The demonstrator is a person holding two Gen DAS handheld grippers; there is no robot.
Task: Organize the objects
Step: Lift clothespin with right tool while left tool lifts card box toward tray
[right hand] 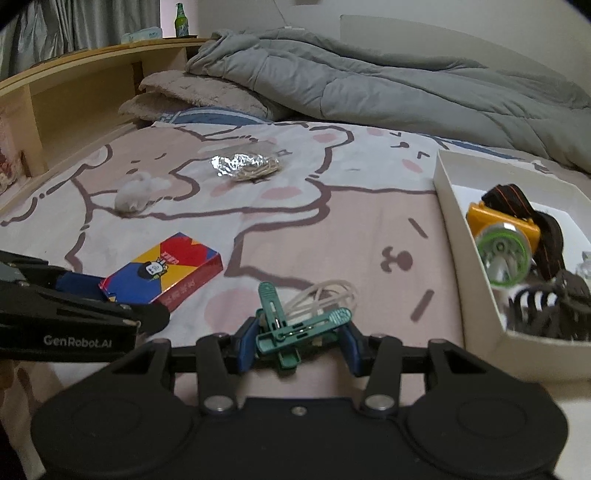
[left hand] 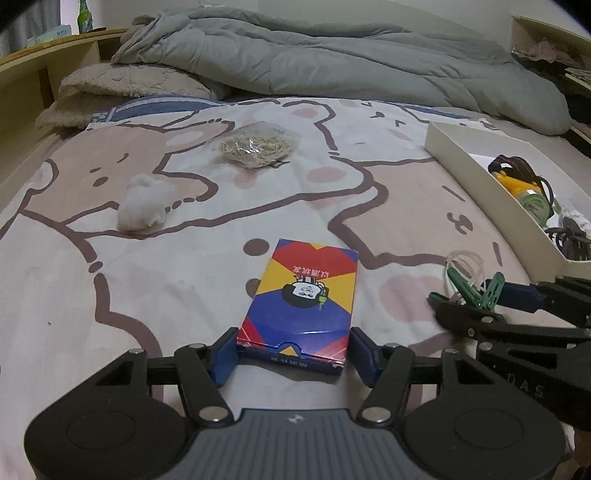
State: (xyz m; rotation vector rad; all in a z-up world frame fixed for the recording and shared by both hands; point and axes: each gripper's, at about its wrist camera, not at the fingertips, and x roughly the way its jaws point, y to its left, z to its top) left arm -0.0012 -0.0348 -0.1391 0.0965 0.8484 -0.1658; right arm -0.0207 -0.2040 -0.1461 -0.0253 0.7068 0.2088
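On the far left of my bed sheet (left hand: 177, 280), the one with the bear drawings, lies a little white cotton ball (left hand: 144, 205). A bit to the right and farther away sits a clear bag of rubber bands (left hand: 255, 146). Behind them a gray blanket (left hand: 332, 62) is bunched up along the back of the bed, and a green bottle (left hand: 85, 16) stands on the wooden shelf (left hand: 48, 55) in the far left corner. Next comes my left gripper (left hand: 293, 350). A box of playing cards (left hand: 303, 302) sits between its two blue fingers (left hand: 225, 356), and the fingers are pressed on the near end of the box, one on each side, so I am holding it. The box is red, yellow and blue with a cartoon face on top. Going right, my right gripper (right hand: 297, 343) is squeezed shut on some green clothespins (right hand: 295, 330). A loop of white string (right hand: 325, 295) hangs off the clothespins and trails away from me over the sheet. The two grippers are close side by side, with the card box to the left of the clothespins. On the far right is a white cardboard box (right hand: 458, 236) resting on the bed. Inside it I see an orange headlamp (right hand: 502, 236) with a dark strap, and a dark hair claw clip (right hand: 546, 306) nearer to me.
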